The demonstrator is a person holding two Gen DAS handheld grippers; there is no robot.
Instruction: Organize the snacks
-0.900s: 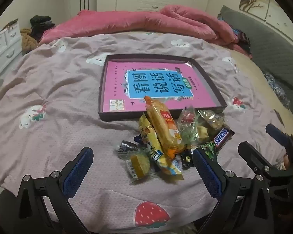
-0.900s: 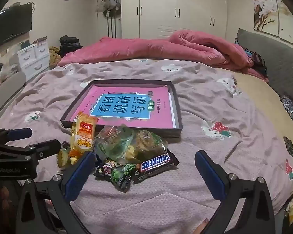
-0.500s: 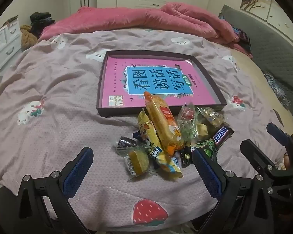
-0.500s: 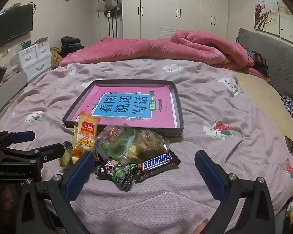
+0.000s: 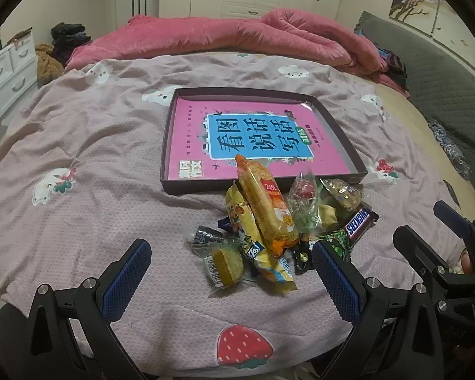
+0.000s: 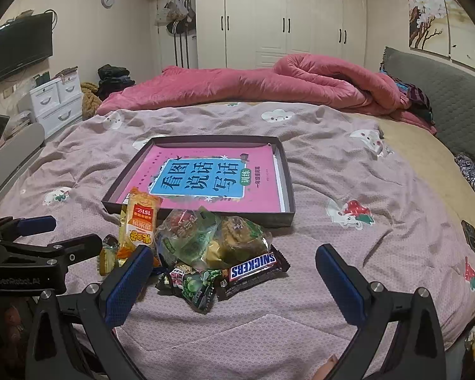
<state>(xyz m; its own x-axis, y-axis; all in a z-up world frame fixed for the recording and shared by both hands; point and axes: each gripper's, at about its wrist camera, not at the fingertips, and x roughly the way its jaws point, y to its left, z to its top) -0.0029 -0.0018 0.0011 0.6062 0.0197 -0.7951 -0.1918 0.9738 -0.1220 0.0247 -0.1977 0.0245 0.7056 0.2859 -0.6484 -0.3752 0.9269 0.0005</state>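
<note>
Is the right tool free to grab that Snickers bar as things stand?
Probably yes. The right tool stands open just short of the Snickers bar, which lies on the pile's near edge with nothing on top of it.

One tray (image 5: 338,133) lies on the bed, holding one pink book (image 5: 256,139). In front of it sits one pile of wrapped snacks: one Snickers bar (image 6: 253,267), one orange pack (image 5: 266,209), one yellow pack (image 5: 262,259), one small cake (image 5: 226,261), one green pea pack (image 6: 196,286), and two clear-wrapped pastries (image 6: 237,234). Further small wrappers are partly hidden; their count cannot be determined.
</note>
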